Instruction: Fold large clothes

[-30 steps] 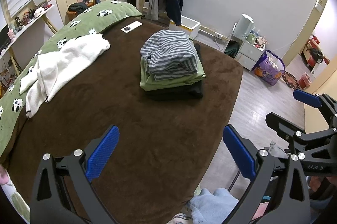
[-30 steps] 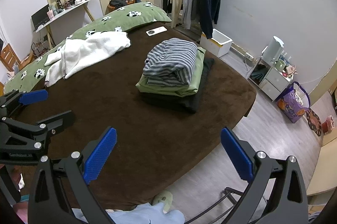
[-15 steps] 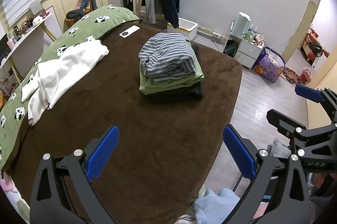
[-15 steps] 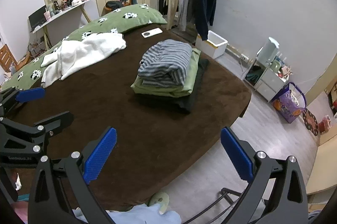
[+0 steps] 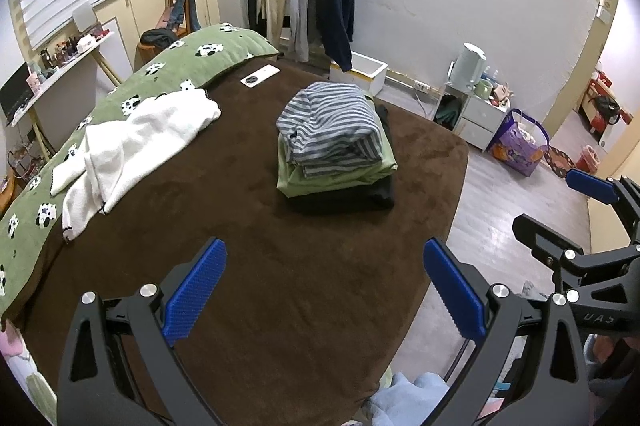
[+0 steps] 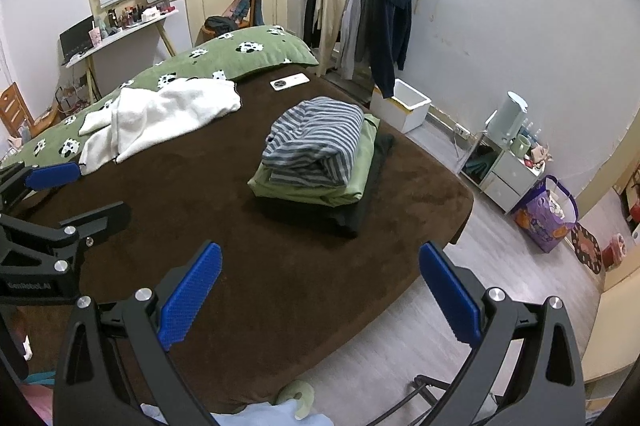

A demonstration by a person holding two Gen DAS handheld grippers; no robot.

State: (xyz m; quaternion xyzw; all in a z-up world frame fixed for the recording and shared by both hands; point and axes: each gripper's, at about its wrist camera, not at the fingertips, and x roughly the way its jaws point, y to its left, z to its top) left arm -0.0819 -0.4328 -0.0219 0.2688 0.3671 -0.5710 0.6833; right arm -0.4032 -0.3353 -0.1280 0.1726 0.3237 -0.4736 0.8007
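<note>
Three folded garments make one stack near the middle of the bed: a striped top uppermost, a green piece under it and a black piece at the bottom, each edge roughly squared to the one below, which suggests finished work set aside where it will not be disturbed. One white garment lies crumpled and unfolded well apart from the stack, half on the brown cover and half on the green cow-print quilt; it looks like the next piece to be folded. Both grippers hang back over the near edge of the bed, high and clear of all cloth. On the left gripper the jaws stand wide apart and hold nothing; on the right gripper the jaws are likewise spread wide and empty, a stance that fits a pause between garments. The brown cover is plush and smooth, giving a broad flat area in front of the stack for spreading cloth. A phone rests near the far edge. Beyond the bed a rack of hung clothes stands against the pale wall, with a white box on the grey floor just beside it and a small cabinet further along.
</note>
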